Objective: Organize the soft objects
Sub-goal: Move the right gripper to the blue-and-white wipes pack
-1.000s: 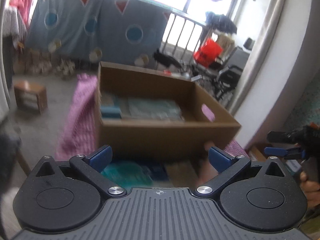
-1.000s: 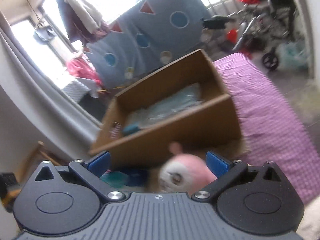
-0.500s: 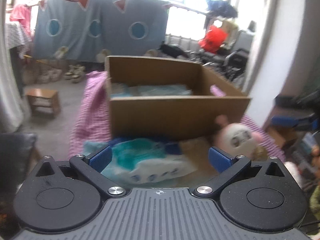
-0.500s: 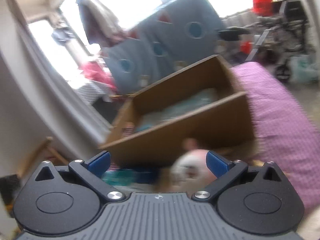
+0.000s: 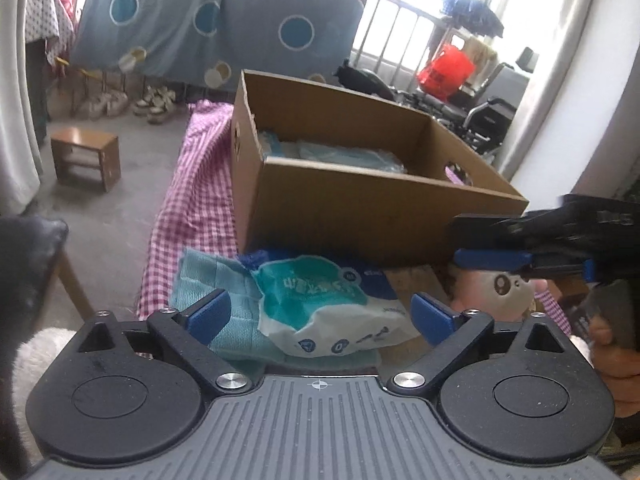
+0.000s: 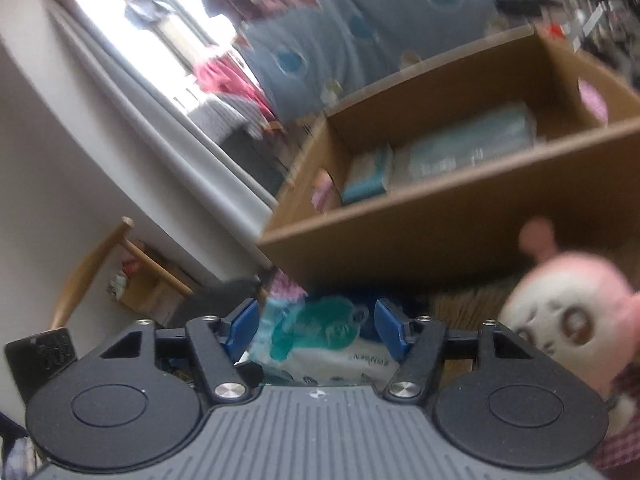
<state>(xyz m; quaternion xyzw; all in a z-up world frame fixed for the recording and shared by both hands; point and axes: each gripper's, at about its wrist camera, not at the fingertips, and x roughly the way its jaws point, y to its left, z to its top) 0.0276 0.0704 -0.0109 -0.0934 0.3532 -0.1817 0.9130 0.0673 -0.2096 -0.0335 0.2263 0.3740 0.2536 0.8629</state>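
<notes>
Cardboard box (image 5: 360,200) sits on pink checked cloth (image 5: 192,184) near window railing (image 5: 396,20).

Brown cardboard box (image 5: 360,204); before it teal-and-white tissue pack (image 5: 332,304), pink-and-white plush toy (image 6: 568,316); beneath, pink-checked cloth (image 5: 192,184).

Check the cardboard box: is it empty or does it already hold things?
Not empty. The cardboard box is open-topped and light blue soft packs lie on its floor.

The cardboard box (image 5: 360,208) wall blocks passage beyond the tissue pack (image 5: 332,304).
</notes>
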